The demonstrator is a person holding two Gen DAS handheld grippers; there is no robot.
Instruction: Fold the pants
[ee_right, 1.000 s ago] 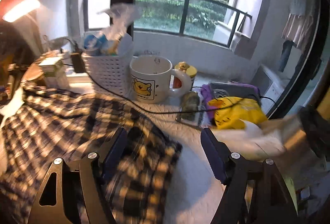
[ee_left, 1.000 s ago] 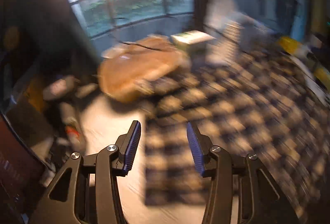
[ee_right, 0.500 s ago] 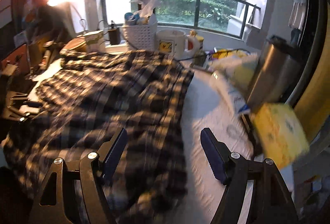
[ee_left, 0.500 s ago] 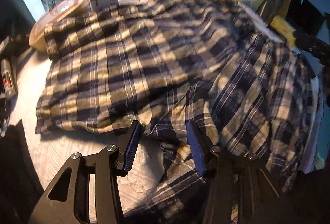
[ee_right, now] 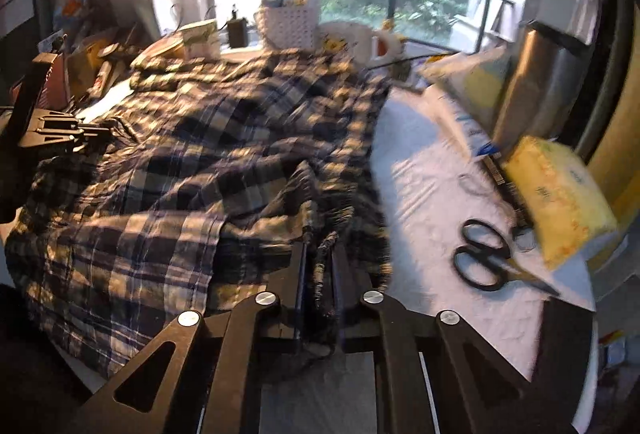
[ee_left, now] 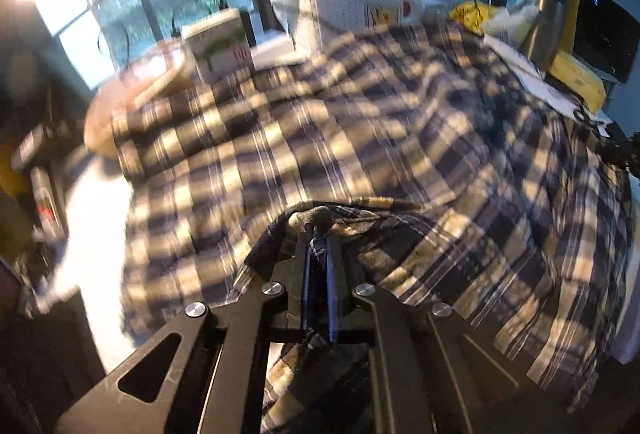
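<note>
Plaid pants (ee_left: 360, 122) lie spread and rumpled over the white table (ee_right: 424, 186). In the left wrist view my left gripper (ee_left: 318, 238) is closing its jaws on a bunched edge of the pants at the near side, with cloth pinched between the blue pads. In the right wrist view my right gripper (ee_right: 320, 238) is closing its jaws on another near edge of the pants (ee_right: 180, 154), with cloth between the pads. The left gripper (ee_right: 60, 130) also shows at the left edge of that view, at the cloth's far left side.
Black scissors (ee_right: 488, 258), a yellow pack (ee_right: 560, 202) and a steel tumbler (ee_right: 540, 82) sit to the right of the pants. Behind them stand a white basket (ee_right: 290, 26), a mug (ee_right: 360, 38) and a small box (ee_left: 218, 42). A round wooden board (ee_left: 132, 86) lies at the back left.
Both grippers came down to the near edge of the pants and went from open to closed on the cloth.
</note>
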